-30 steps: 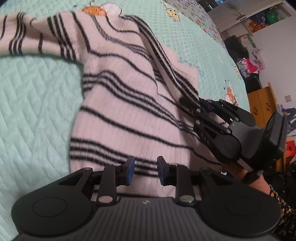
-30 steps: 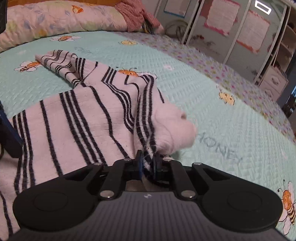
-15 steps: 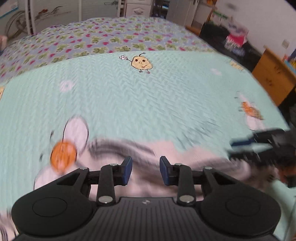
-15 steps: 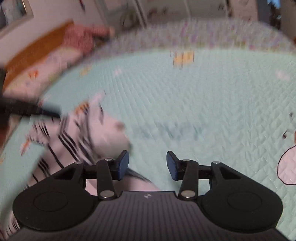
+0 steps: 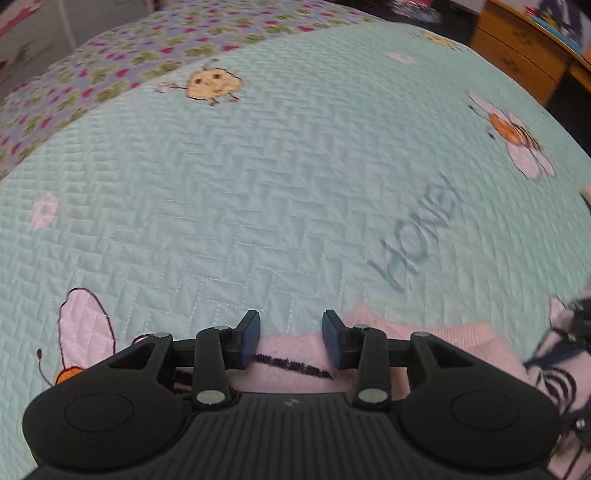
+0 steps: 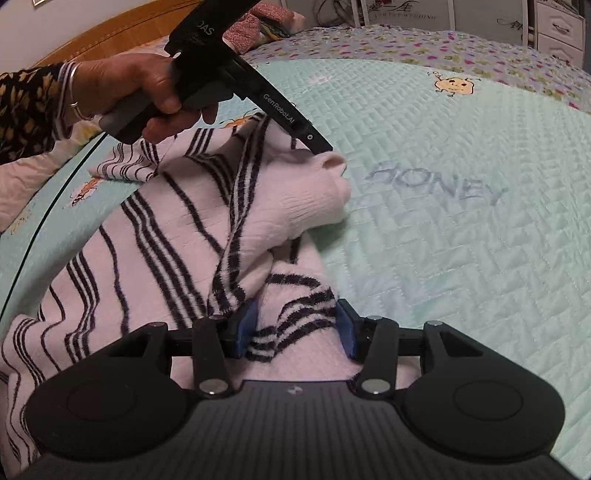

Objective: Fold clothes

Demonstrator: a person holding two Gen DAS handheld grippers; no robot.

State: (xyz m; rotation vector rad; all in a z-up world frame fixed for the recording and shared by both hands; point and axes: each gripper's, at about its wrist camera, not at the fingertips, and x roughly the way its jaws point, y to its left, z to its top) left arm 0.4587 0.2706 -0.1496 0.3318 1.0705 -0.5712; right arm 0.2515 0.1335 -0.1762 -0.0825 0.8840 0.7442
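A pale pink sweater with dark stripes [image 6: 155,236] lies bunched on the mint quilted bedspread [image 6: 461,229]. My right gripper [image 6: 297,328] is open, with a striped fold of the sweater lying between its blue pads. My left gripper [image 5: 291,338] is open too, over the sweater's plain pink edge [image 5: 295,358]. In the right wrist view the left gripper [image 6: 321,147], held by a hand [image 6: 147,88], points down at the sweater's cuff [image 6: 332,173]. Its fingertips are hard to make out there.
The bedspread [image 5: 258,184] carries bee prints and the word HONEY [image 5: 421,236]. A floral border [image 5: 110,62] runs along its far side. A wooden cabinet [image 5: 517,62] stands beyond the bed. White drawers [image 6: 561,26] and a pink cloth [image 6: 251,26] sit behind.
My right gripper let go of the striped sleeve and opened, then came down over another fold. My left gripper swung from the sweater's body to its cuff edge, staying open.
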